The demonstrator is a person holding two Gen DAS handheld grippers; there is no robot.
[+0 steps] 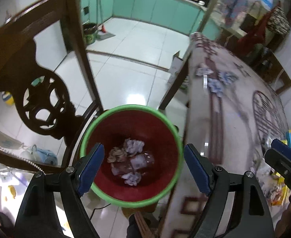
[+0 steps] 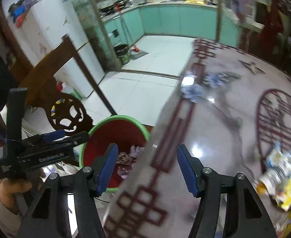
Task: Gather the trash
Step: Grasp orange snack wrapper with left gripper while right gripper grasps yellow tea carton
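A red bin with a green rim (image 1: 174, 128) stands on the floor beside the table, with several crumpled paper wads (image 1: 132, 146) inside. My left gripper (image 1: 143, 168) is open and empty, right above the bin's mouth. My right gripper (image 2: 147, 168) is open and empty over the table's near edge, with the bin (image 2: 113, 130) to its left. Crumpled blue-white paper (image 2: 194, 91) lies on the table (image 2: 214, 138) near its far edge; it also shows in the left wrist view (image 1: 214, 83). A yellow wrapper pile (image 2: 282, 176) lies at the right.
A dark carved wooden chair (image 1: 40, 99) stands left of the bin. The patterned table (image 1: 234, 109) fills the right. The white tiled floor (image 1: 129, 59) leads to green kitchen cabinets (image 1: 155, 10). The other gripper (image 2: 38, 148) shows at left in the right wrist view.
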